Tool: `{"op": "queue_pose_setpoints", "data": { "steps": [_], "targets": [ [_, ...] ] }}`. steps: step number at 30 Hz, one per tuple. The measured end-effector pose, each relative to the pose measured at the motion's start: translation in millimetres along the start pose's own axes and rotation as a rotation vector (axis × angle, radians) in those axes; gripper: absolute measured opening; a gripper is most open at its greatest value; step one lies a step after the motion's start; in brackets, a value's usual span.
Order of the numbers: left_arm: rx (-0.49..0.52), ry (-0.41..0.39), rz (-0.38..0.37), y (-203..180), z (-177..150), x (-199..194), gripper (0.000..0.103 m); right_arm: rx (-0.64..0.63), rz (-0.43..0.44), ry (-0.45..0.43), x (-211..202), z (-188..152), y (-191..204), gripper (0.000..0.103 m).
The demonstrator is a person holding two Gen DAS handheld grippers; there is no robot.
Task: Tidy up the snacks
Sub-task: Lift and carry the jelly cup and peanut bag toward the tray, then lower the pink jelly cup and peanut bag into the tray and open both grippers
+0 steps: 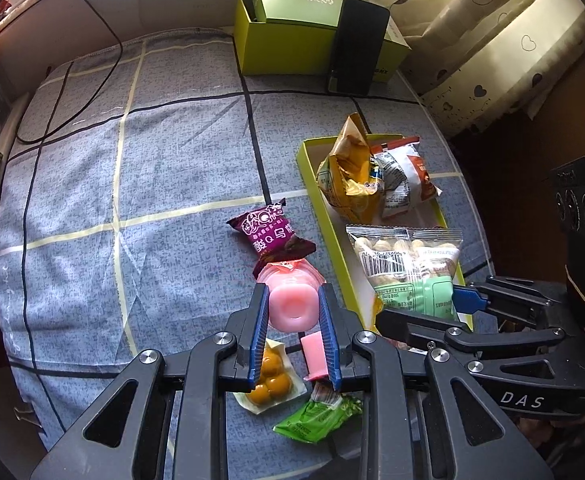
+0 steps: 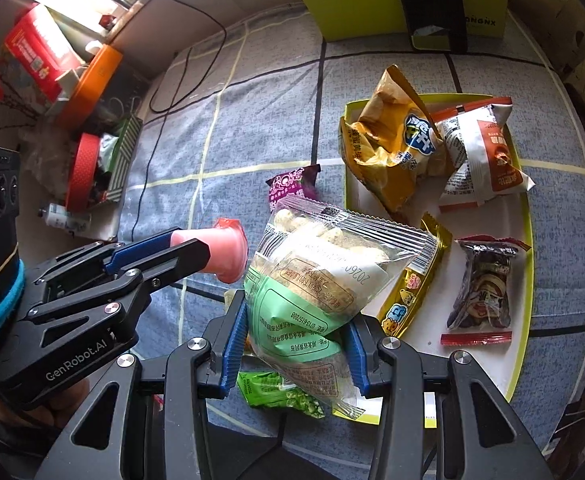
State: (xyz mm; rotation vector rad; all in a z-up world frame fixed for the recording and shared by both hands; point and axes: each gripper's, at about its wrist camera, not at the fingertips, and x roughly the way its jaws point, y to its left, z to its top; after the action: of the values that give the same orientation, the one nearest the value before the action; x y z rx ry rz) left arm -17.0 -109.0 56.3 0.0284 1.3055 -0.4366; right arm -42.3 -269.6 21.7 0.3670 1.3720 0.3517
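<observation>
Closest in, both grippers are loaded. The left gripper (image 1: 292,308) has its fingers clenched on a pink jelly cup (image 1: 292,306), carried above the checked cloth (image 1: 132,160) — clear of the surface, by the look of it. The right gripper (image 2: 296,344) grips a clear-and-green bag of nuts (image 2: 316,280), pads pressing its lower half, the bag tilted up over the near end of the yellow tray (image 2: 526,280).

Under them on the cloth lie a green pea packet (image 1: 316,416), a pouch of yellow balls (image 1: 270,380) and, a touch further out, a purple sweet wrapper (image 1: 272,232) — all outside the tray.

So the step in hand looks like transport: two snacks on their way to the tray. The next move calls for lowering each over bare tray floor and releasing, without piling onto the gold packet (image 2: 412,292) or the dark packet (image 2: 486,284) already lying there.

Further back in the tray sit a yellow chip bag (image 2: 392,148) and a white-and-orange packet (image 2: 480,152). Beyond, a green box (image 2: 356,4) reads "ONGNX" at its edge. The left gripper body shows "GenRobot.AI", the right one "DAS". The snack labels carry Chinese print, plus a barcode on the nuts.
</observation>
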Motion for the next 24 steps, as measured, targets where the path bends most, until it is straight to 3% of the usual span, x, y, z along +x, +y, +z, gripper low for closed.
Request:
{"op": "queue_pose_setpoints", "data": {
  "steps": [24],
  "targets": [
    [0.137,0.096,-0.110,-67,3,35,0.026,0.154,-0.081,0.031,-8,-37,-75,0.042]
  ]
}}
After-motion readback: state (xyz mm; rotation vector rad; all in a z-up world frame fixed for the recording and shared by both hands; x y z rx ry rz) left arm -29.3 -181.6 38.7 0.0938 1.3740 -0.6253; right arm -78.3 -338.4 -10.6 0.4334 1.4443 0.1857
